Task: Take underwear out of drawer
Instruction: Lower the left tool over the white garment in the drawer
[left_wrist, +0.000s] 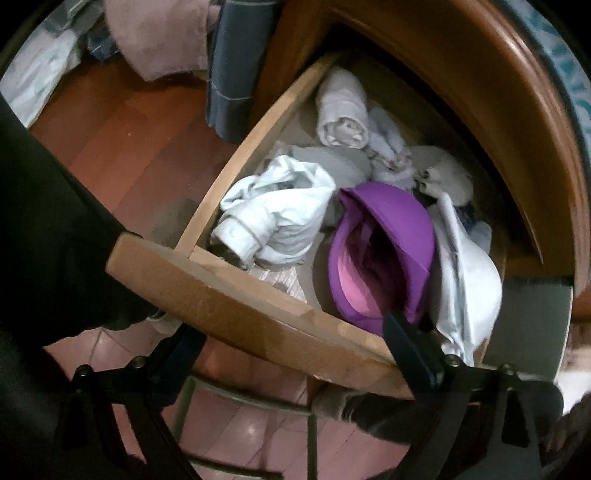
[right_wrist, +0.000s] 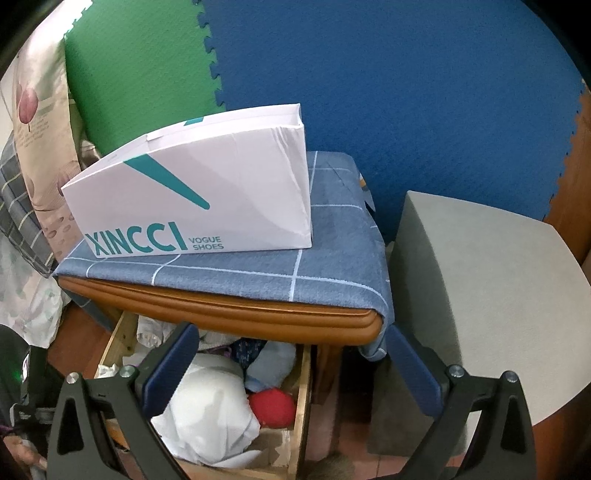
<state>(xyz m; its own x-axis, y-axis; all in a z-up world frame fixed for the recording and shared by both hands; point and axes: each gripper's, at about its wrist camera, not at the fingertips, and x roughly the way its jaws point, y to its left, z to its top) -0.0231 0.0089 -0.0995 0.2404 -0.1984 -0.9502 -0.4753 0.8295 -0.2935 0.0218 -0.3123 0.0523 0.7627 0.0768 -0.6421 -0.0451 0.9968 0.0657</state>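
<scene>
A reddish wooden floor (left_wrist: 122, 147) lay beneath a brown bedside cabinet (right_wrist: 236, 317) draped with a blue checked cloth (right_wrist: 332, 266), a white shoe box (right_wrist: 199, 199) standing on top. Its drawer (left_wrist: 236, 295) stood pulled out, full of loose underwear: a purple bra (left_wrist: 384, 251) just ahead of the left gripper's (left_wrist: 288, 354) right finger, a crumpled white garment (left_wrist: 277, 218) further ahead between the fingers, and a rolled pale piece (left_wrist: 343, 110) well beyond.

The garments looked light, soft and limp; they would likely sag and snag on their neighbours, so a pinch on a bunched fold or the bra's firmer cup edge seemed best.

The left gripper pointed steeply down over the drawer front, jaws wide and empty. The right gripper (right_wrist: 291, 373) hung at a shallower slant, jaws also spread, nothing between them.
</scene>
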